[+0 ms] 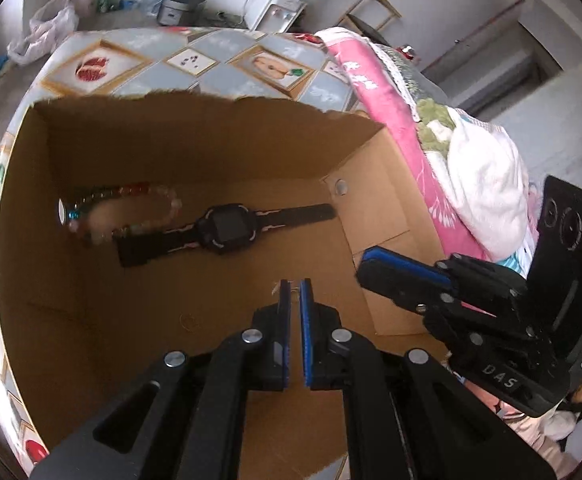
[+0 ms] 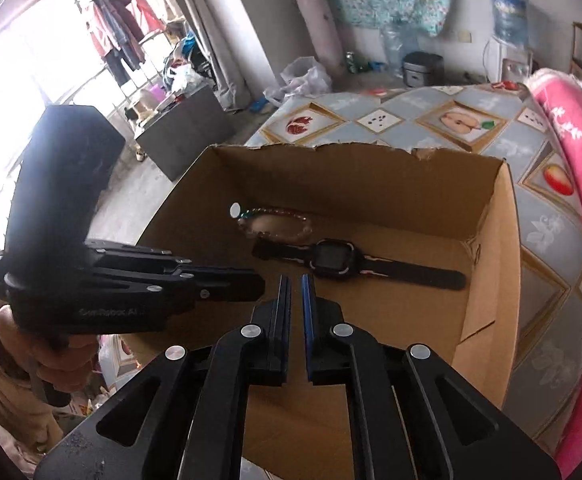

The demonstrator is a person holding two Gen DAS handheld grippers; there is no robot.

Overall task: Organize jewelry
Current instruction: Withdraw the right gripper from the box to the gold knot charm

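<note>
Bracelet: your beaded bracelet (image 1: 121, 216) lies on the floor of the cardboard box (image 1: 195, 132), toward its far left corner, blurred in both views; a small silvery disc sits at its left end.
Watch: a black watch (image 1: 227, 228) lies flat just beside the bracelet, straps stretched out, one strap end touching or overlapping the beads; you cannot tell which.
Box: open-topped, with a ragged torn far edge; it stands on a desk (image 2: 423, 120) covered in a cloth printed with framed fruit pictures.
Left tool: your left tool (image 1: 295, 284) hangs over the near part of the box, tilted downward, jaws nearly together with only a thin slit between the blue pads, nothing in them.
Right tool: your right tool (image 2: 295, 280) hangs beside it, over the box, jaws parted by a narrow gap and empty.
Surroundings: a pink flowered blanket (image 2: 579, 152) lies heaped along the right side of the desk.
</note>
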